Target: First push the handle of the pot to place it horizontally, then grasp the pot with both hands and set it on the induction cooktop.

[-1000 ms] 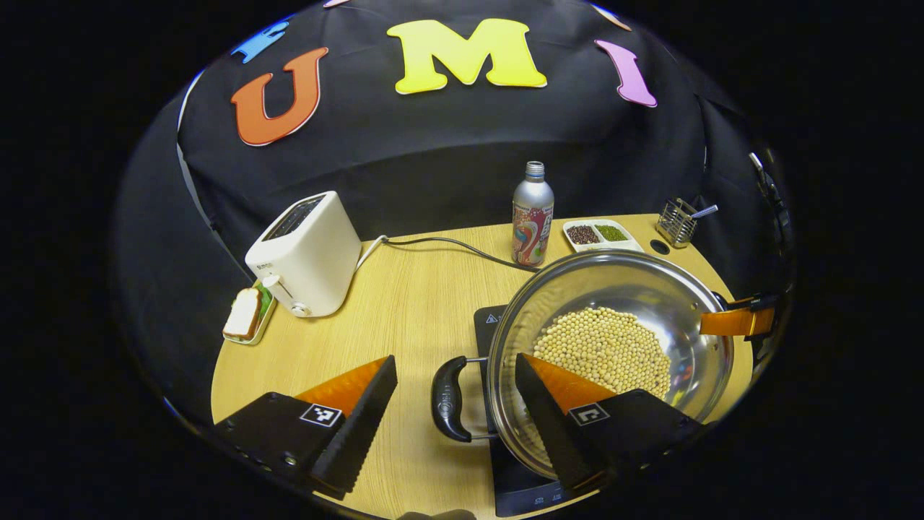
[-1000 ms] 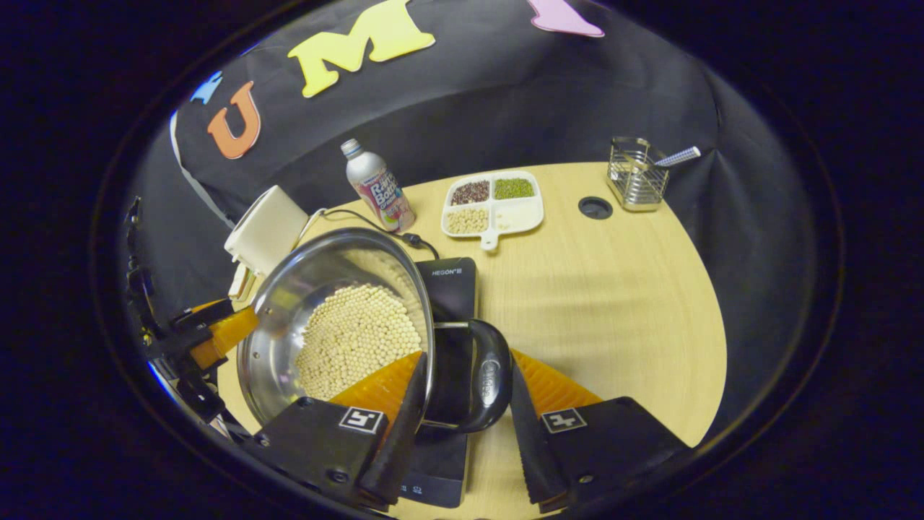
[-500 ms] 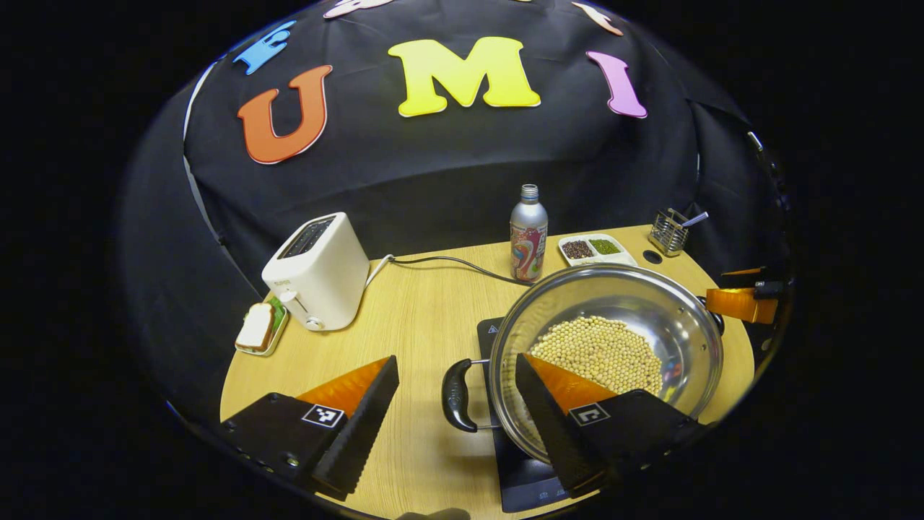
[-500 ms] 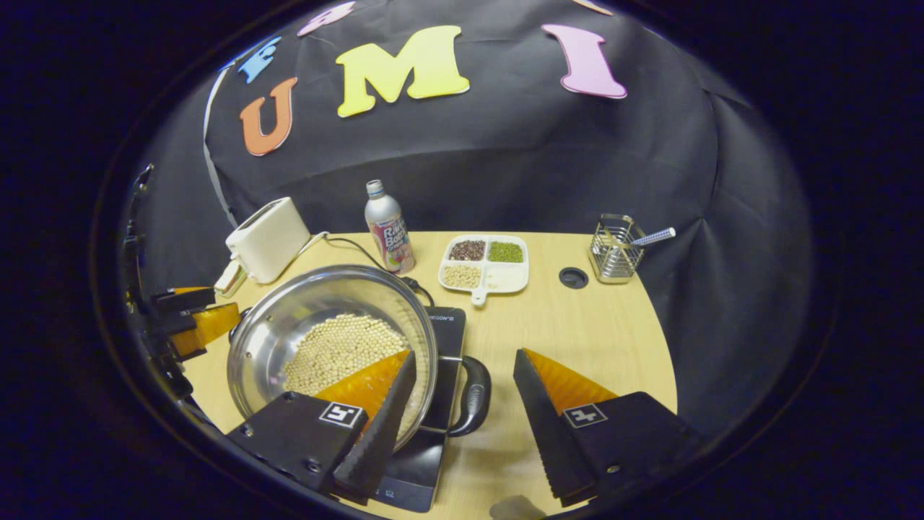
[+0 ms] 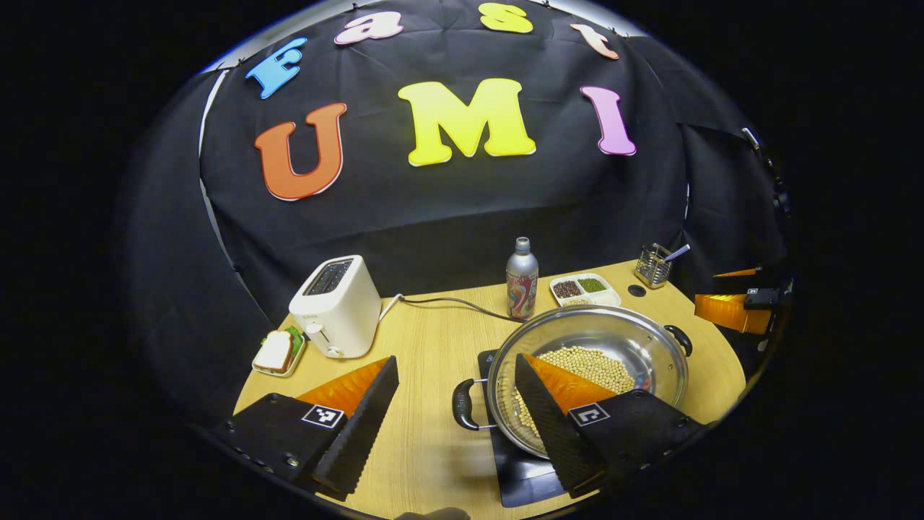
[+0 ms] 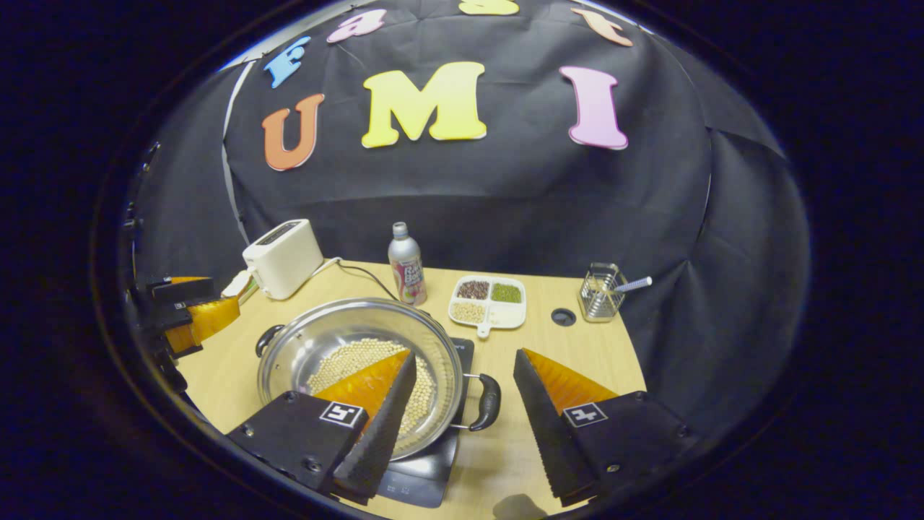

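Pale woodgrain table (image 5: 426,339), round shiny steel pot (image 5: 613,339) of beans on black induction cooktop (image 5: 523,473) lower centre, left gripper (image 5: 455,404) and right gripper (image 6: 462,404) spread wide, empty.

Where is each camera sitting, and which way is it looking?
Left gripper view: rides on the left tongs, held over the table's near-left side, looking across at the shiny steel pot of pale beans and the white toaster; its own two fingers show below, open.
Right gripper view: rides on the right tongs, held over the near-right side, facing the same pot and the wire utensil holder; its own fingers show, open.
Both share the pot, toaster, black induction cooktop and silver bottle.
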A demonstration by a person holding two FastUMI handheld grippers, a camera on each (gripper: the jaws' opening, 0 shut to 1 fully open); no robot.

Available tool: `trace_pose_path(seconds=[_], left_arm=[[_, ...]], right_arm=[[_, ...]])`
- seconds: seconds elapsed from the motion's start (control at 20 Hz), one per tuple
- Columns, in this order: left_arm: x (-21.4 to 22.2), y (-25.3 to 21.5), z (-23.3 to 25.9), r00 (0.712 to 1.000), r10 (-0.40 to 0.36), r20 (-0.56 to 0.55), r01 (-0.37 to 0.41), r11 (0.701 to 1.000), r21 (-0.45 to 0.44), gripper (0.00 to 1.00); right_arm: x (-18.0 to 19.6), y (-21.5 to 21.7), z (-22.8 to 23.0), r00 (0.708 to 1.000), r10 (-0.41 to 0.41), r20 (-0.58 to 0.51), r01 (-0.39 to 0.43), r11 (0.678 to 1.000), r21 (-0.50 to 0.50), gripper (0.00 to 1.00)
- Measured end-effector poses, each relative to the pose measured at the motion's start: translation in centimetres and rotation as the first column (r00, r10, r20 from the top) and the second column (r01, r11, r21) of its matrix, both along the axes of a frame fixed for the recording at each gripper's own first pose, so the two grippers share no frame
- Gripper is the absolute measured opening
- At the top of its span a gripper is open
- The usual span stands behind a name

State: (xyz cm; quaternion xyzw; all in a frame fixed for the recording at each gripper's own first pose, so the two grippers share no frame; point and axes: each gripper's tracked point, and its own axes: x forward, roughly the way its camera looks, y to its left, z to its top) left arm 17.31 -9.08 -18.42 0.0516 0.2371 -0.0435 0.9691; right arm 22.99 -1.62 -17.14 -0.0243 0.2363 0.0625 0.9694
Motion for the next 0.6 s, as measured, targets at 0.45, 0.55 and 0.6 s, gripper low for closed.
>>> trace_pose_path(seconds=[0.45,0.55,0.6], left_arm=[[-7.4,4.5,11.9,0.977,0.024,0.21,-0.013,0.998,-0.056,0.96],[-9.2,6.1,13.9,0.968,0.028,0.248,-0.011,0.998,-0.068,0.96],[-10.0,6.9,15.0,0.963,0.026,0.269,-0.009,0.998,-0.066,0.96]], right_arm=[[-7.9,4.5,13.3,0.962,0.013,0.271,-0.011,1.0,-0.009,0.86],[-9.7,5.4,15.7,0.947,0.014,0.321,-0.014,1.0,-0.003,0.86],[-10.9,5.8,17.0,0.938,0.013,0.347,-0.013,1.0,-0.002,0.87]])
